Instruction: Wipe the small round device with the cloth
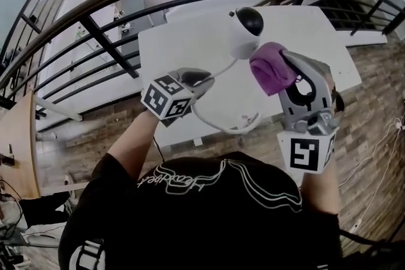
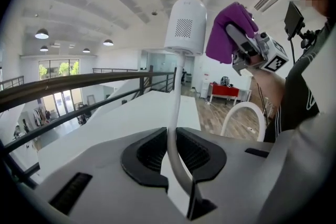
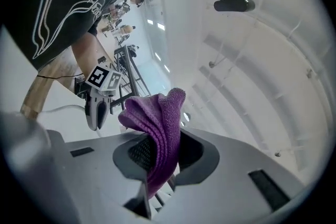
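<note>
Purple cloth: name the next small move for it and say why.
Probably nudge the right tongs so the purple cloth presses onto the small round device. The cloth is clamped and sits right beside it, while the left tongs hold the device up by its white cord.

**Table** point(image 1: 183, 47): white rectangular top, standing on the floor just beside a black railing point(image 1: 107, 47).

**On the top:** a white cable point(image 1: 215, 128) droops in a loop toward the near edge (whether it touches the surface cannot be told).

**Floor** point(image 1: 380, 73): wood planks, brown.

**On the planks:** thin pale cords point(image 1: 383, 158) trailing at the right.
</note>
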`<state>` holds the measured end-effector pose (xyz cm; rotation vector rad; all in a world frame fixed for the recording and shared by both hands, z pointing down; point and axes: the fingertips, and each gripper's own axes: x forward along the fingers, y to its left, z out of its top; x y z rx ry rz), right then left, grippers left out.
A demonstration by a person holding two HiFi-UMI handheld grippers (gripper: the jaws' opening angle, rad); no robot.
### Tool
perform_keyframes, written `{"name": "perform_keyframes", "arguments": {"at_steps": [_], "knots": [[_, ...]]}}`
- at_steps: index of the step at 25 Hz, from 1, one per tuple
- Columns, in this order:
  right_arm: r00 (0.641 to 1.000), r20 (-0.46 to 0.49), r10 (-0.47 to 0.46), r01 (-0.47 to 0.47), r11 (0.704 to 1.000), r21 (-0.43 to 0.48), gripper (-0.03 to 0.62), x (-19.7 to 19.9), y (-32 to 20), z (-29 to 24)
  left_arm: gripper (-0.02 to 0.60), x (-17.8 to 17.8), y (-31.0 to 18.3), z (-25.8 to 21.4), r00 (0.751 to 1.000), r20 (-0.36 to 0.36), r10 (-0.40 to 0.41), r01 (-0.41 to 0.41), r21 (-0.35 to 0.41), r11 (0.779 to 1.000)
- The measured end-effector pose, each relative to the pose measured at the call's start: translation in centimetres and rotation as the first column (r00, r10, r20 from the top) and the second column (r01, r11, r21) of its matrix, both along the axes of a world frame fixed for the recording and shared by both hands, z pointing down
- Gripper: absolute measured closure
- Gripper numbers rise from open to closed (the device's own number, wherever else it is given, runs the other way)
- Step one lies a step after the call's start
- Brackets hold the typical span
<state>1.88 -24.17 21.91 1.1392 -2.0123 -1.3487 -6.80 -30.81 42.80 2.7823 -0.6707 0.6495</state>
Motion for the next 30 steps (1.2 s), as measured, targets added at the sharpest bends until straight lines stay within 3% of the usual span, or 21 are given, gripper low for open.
{"name": "perform_keyframes", "arguments": {"at_steps": [6,16,30], "knots": [[0.996,-0.019,-0.087,0.088,0.994,0.060,0.533,0.6,-1.8,-0.8,0.518,0.4,0.1,0.1,0.997,0.063,-0.039,0.036,0.046,0.998],[0.977,-0.012,-0.212,0.213,0.976,0.054,0.533,-0.1,-3.9,0.6,0.517,0.4,-0.4,0.1,0.992,0.098,-0.080,0.077,0.032,0.997],[0.966,-0.060,-0.251,0.250,0.968,-0.020,0.533,-0.1,-4.2,6.2,0.517,0.3,-0.7,0.3,0.988,0.097,-0.122,0.120,0.029,0.992]]}}
